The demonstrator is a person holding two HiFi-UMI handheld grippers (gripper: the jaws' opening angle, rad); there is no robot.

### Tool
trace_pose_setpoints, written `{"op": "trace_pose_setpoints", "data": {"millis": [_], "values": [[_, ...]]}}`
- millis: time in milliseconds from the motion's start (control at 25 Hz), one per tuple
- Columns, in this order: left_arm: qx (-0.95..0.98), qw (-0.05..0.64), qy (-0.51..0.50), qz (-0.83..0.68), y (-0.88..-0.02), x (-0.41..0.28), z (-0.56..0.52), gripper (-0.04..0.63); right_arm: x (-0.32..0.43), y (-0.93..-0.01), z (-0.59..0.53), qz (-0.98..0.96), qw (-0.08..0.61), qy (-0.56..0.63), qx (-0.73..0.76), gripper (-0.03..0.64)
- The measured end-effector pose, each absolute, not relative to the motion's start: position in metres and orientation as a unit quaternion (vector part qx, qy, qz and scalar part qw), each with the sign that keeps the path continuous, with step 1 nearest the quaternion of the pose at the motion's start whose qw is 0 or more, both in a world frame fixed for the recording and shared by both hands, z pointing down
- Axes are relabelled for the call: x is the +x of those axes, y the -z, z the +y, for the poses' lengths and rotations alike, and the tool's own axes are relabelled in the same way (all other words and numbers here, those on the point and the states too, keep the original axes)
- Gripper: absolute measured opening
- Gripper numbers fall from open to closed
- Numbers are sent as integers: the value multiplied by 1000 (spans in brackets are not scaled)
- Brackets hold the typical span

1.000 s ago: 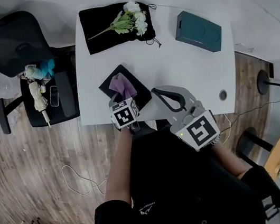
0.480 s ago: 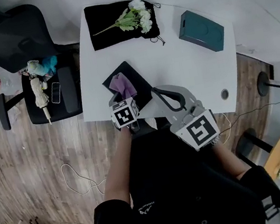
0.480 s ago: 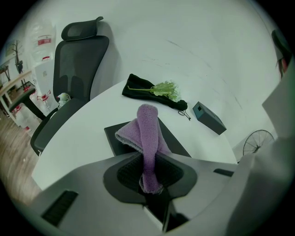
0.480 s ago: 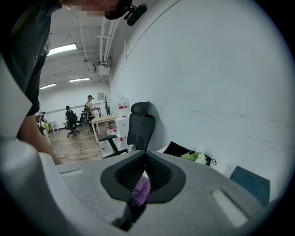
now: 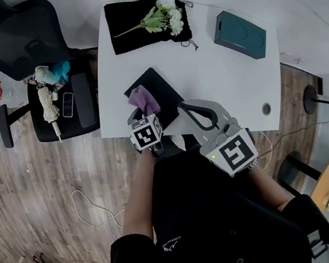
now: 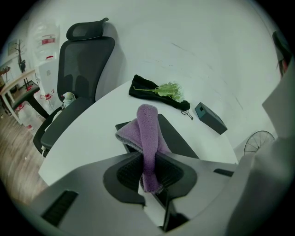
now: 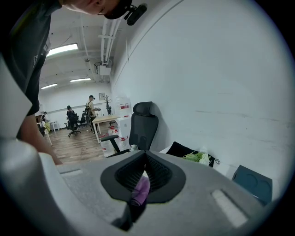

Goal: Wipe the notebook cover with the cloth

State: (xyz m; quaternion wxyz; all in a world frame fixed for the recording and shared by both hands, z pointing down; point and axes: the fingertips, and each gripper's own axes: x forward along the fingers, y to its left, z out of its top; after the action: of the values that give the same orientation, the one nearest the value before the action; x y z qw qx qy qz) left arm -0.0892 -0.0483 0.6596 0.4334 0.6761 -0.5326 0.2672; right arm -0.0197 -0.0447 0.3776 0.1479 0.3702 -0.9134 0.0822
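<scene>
A black notebook [image 5: 159,84] lies near the front left corner of the white table [image 5: 226,85]. A purple cloth [image 5: 143,98] rests bunched on its cover. My left gripper [image 5: 145,117] is shut on the cloth [image 6: 146,138], which runs up from between the jaws and drapes over the notebook [image 6: 177,140]. The left gripper [image 6: 148,161] sits just at the notebook's near end. My right gripper [image 5: 184,108] hovers beside it to the right, jaws shut with nothing in them. In the right gripper view, a bit of the purple cloth [image 7: 140,191] shows past the right gripper [image 7: 145,159].
At the table's far edge lies a black pouch [image 5: 131,29] with a spray of white flowers [image 5: 164,15]. A teal box [image 5: 239,35] sits at the far right. An office chair [image 5: 22,39] with small items on its seat stands left of the table.
The head view has drifted a little, so the table sits slightly further right in the picture. Both grippers and the cloth keep their places relative to the notebook.
</scene>
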Motion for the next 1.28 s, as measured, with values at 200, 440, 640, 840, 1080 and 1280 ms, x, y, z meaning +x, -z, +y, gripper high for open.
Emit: {"op": "trace_pose_setpoints", "data": {"millis": [200, 440, 640, 840, 1080, 1280], "values": [[675, 433, -268, -535, -660, -96, -43, 69, -25, -377, -40, -914, 148, -81, 370, 5], [674, 433, -267, -536, -659, -104, -37, 69, -32, -377, -34, -914, 149, -78, 368, 5], [672, 431, -265, -541, -660, -110, -32, 69, -37, -375, -29, -915, 146, -77, 368, 5], [669, 428, -266, -547, -661, -118, -27, 69, -42, -376, -23, -917, 151, -71, 363, 5], [658, 433, -262, -557, -662, -128, -22, 68, -45, -372, -19, -918, 145, -70, 362, 5], [646, 435, -258, -571, -658, -137, -18, 67, -41, -373, -20, -919, 147, -77, 357, 5]]}}
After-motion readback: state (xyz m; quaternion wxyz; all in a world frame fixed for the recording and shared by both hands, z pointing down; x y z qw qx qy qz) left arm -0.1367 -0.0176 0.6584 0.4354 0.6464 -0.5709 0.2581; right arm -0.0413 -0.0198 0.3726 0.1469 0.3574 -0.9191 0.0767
